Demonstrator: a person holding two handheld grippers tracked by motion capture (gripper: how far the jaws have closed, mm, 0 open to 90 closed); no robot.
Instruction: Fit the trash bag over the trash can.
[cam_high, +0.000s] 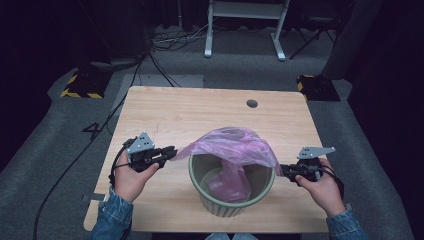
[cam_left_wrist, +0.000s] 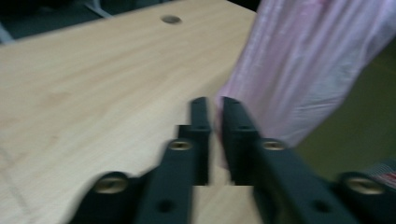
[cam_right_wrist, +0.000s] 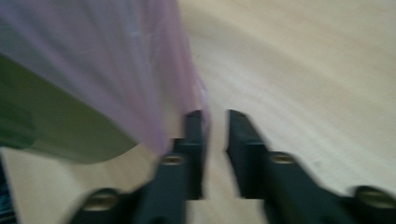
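Forearms: denim sleeves (cam_high: 114, 217) are seen at the near table edge, one hand per gripper.
Left gripper (cam_high: 171, 151): held just left of the bin, jaws pointed at the bag's left corner. In the left gripper view the jaws are parted by a narrow gap w/ a fold of pink film in it; whether the pads press on the film can't be told.
Right gripper (cam_high: 283, 171): held at the bin's right rim. In the right gripper view the jaws stand apart; the film lies along the outer face of one jaw, and nothing is seen between them.
Bin (cam_high: 231, 207): green ribbed wastebasket, upright, stood near the front middle of the table (cam_high: 200, 107).
Bag (cam_high: 227, 145): pink plastic liner, partly sunk inside the bin, the rest domed above the rim and stretched left toward the left gripper; not yet folded over the rim.
Step judged: the liner's mouth is being spread so it can be pulled down round the rim.
How to do it well: film should be re-gripped by the right side first, close to the hem. Both edges are best drawn outward and down together, evenly, so thin film isn't torn. The bin is light and could be tipped if one side is pulled alone.
Far: cable hole (cam_high: 252, 103) in the tabletop; desk frame legs (cam_high: 208, 37) and floor cables (cam_high: 170, 40) beyond.
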